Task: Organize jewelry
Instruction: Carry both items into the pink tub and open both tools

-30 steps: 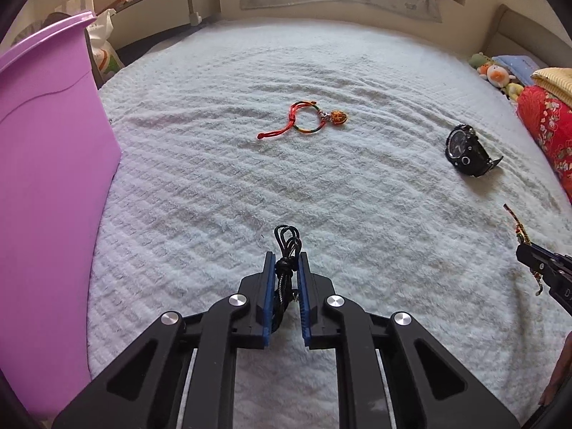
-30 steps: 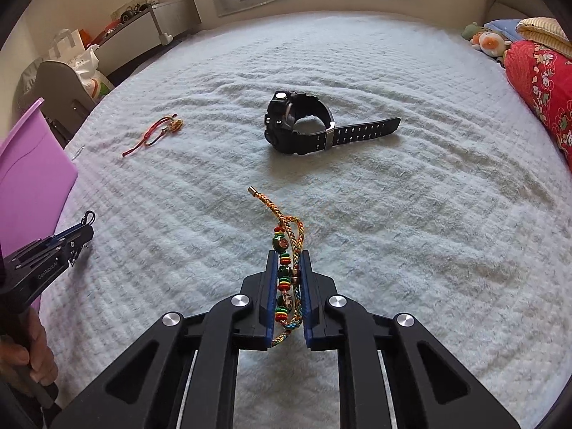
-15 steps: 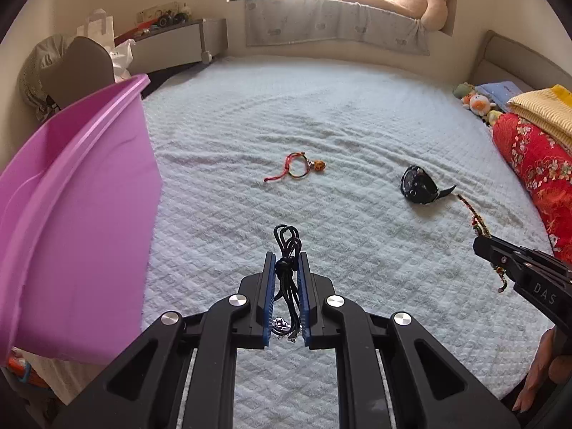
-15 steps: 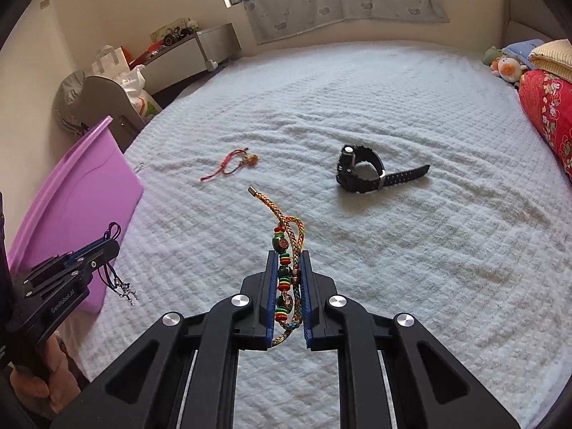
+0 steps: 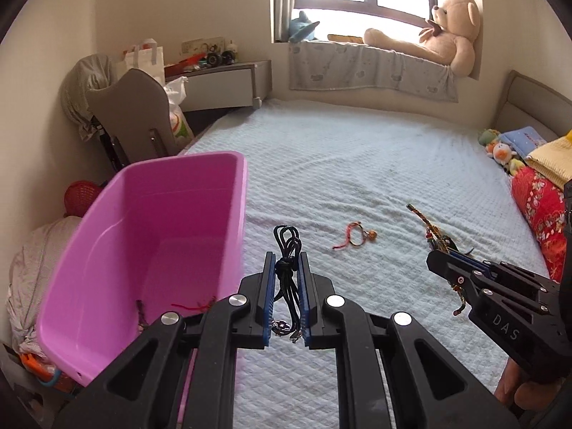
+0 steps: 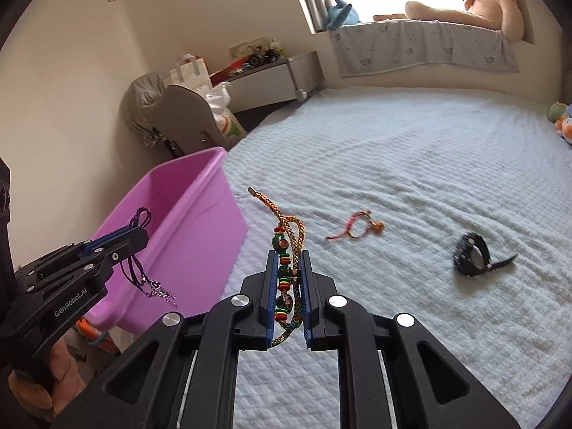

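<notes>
My left gripper [image 5: 286, 268] is shut on a black cord necklace [image 5: 286, 246], held in the air just right of the pink bin [image 5: 143, 236]; it also shows in the right wrist view [image 6: 132, 236]. My right gripper [image 6: 289, 268] is shut on a braided beaded bracelet [image 6: 286, 246], raised above the bed, also in the left wrist view [image 5: 439, 254]. A red string bracelet [image 6: 354, 227] and a black watch [image 6: 472, 255] lie on the bedspread. Red and dark strings [image 5: 189, 306] lie in the bin's bottom.
The pink bin sits at the bed's left edge. A grey chair [image 5: 136, 114] and bags stand beyond it. A red patterned pillow [image 5: 540, 214] and soft toys [image 5: 500, 150] line the right side. The white bedspread [image 6: 411, 164] stretches toward the window.
Both grippers have risen and pulled back from the bed, carrying their jewelry. The views have tilted up, and the pink bin's inside now shows to the left.
</notes>
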